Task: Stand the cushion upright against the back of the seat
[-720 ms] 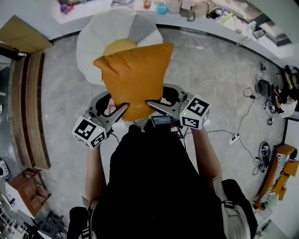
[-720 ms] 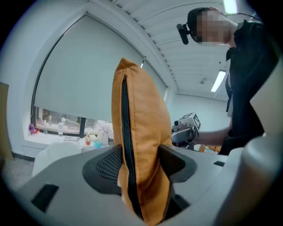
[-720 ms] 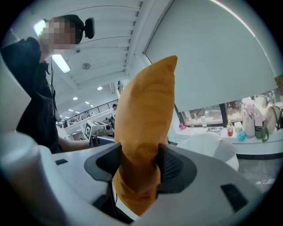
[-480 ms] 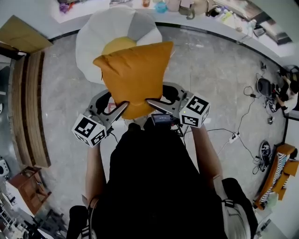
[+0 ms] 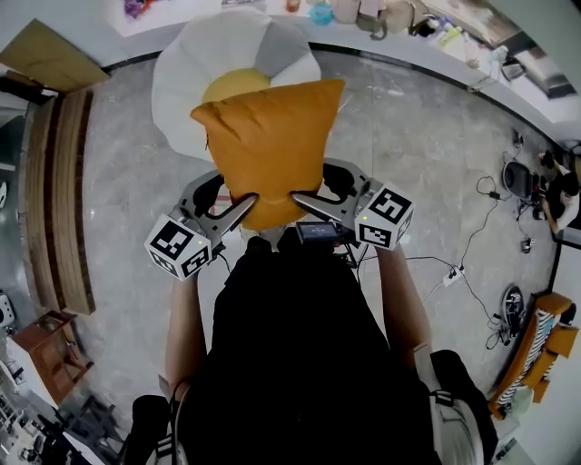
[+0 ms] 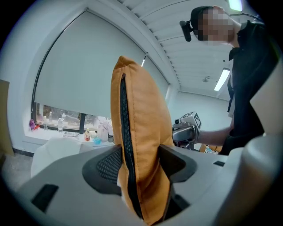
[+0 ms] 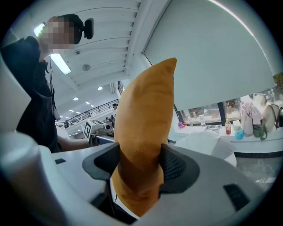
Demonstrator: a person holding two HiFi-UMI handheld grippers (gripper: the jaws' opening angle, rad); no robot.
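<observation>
An orange cushion (image 5: 268, 145) hangs in the air in front of me, held by its lower corners. My left gripper (image 5: 243, 207) is shut on its zipper edge (image 6: 126, 145), the pads pressing the fabric from both sides. On the opposite corner (image 7: 141, 145) my right gripper (image 5: 304, 200) is shut too. In each gripper view the cushion stands upright between the jaws. Beyond it on the floor sits the white flower-shaped seat (image 5: 195, 77) with a yellow centre (image 5: 231, 86), partly hidden by the cushion. The cushion does not touch the seat.
A slatted wooden bench (image 5: 54, 182) runs along the left. A counter with bottles and bags (image 5: 363, 14) lines the far wall. Cables and a power strip (image 5: 454, 268) lie on the grey floor at the right, near a person (image 5: 558, 186).
Both grippers keep their hold on the cushion. The whole picture has shifted slightly; the cushion sits a touch higher and further right in the view.
</observation>
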